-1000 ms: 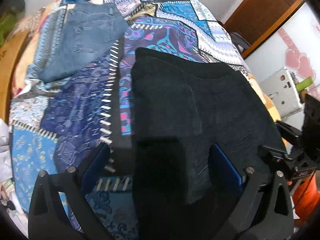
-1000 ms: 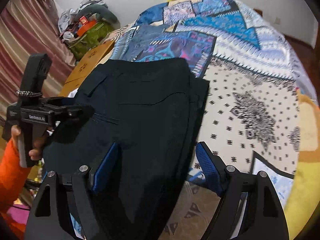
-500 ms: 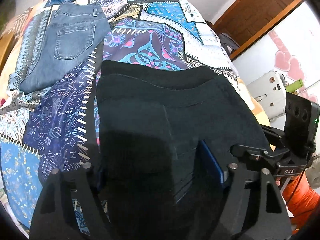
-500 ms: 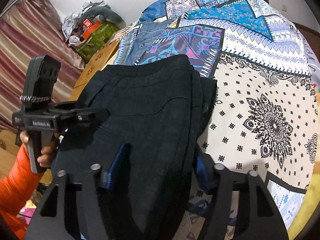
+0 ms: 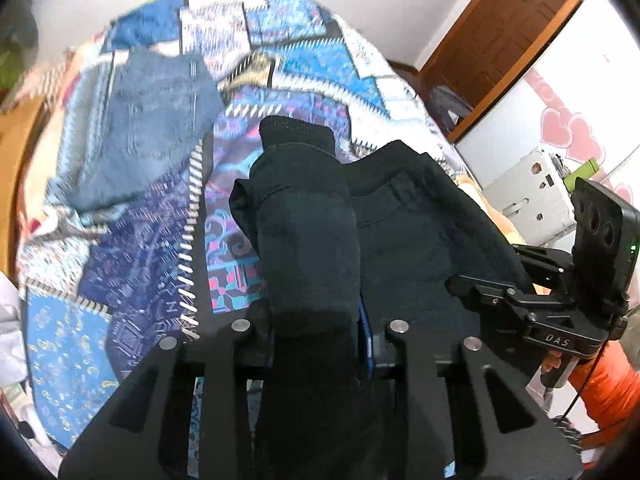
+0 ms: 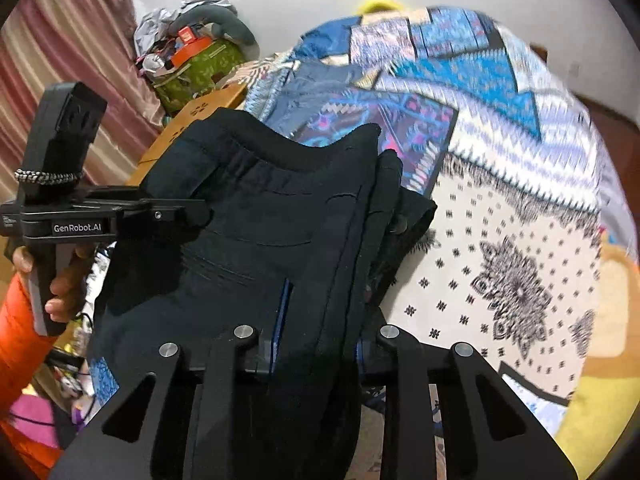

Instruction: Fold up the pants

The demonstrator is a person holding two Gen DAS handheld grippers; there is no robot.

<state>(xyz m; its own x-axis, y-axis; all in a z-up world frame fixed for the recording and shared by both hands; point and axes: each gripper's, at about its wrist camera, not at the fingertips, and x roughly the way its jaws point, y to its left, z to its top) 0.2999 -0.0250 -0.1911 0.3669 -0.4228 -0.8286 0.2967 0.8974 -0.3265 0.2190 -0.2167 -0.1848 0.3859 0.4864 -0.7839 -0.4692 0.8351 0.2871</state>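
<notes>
Folded black pants (image 5: 420, 240) lie on a patchwork bedspread (image 5: 132, 264), their near edge lifted off it. In the left wrist view my left gripper (image 5: 320, 332) is closing, and its blue pads pinch a bunched fold of the cloth. My right gripper (image 6: 318, 344) is also closing, with its pads clamped on several layers of the pants (image 6: 260, 208) at the other near corner. Each wrist view shows the other gripper at the side, hand-held: the right gripper (image 5: 480, 296) and the left gripper (image 6: 192, 212).
Folded blue jeans (image 5: 152, 120) lie on the bedspread at the far left. Beyond the bed stand a wooden door (image 5: 500, 40) and a white appliance (image 5: 532, 196). A pile of clutter (image 6: 192, 52) and a striped curtain (image 6: 80, 40) are at the far side. An orange sleeve (image 6: 16, 344) holds the left gripper.
Both grippers went from wide open around the pants' near edge to pinched on the cloth. Both have risen, and the edge now bunches up off the bedspread.
</notes>
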